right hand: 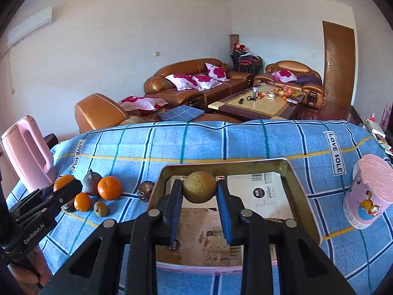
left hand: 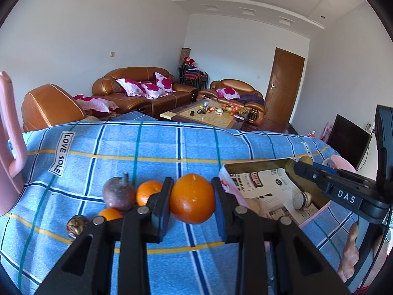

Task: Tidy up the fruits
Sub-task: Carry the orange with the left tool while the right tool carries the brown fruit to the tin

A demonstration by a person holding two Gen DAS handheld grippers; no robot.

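My left gripper (left hand: 192, 198) is shut on a large orange (left hand: 192, 198), held just above the blue plaid cloth; the same orange shows in the right wrist view (right hand: 63, 181). Left of it lie a purple fruit (left hand: 118, 193), an orange (left hand: 148, 191), a small orange (left hand: 110, 213) and a brown shiny fruit (left hand: 77, 225). My right gripper (right hand: 199, 191) is shut on a yellow-brown round fruit (right hand: 199, 186) over the metal tin box (right hand: 298, 191), which is lined with printed paper. The tin also shows in the left wrist view (left hand: 255, 166). A small greenish-brown fruit (right hand: 100, 209) lies by the pile.
A pink jug (right hand: 28, 152) stands at the table's left end. A pink cartoon cup (right hand: 368, 191) stands right of the tin. A dark patterned fruit (right hand: 145, 189) lies by the tin's left wall. Sofas and a coffee table (right hand: 260, 103) are beyond the far edge.
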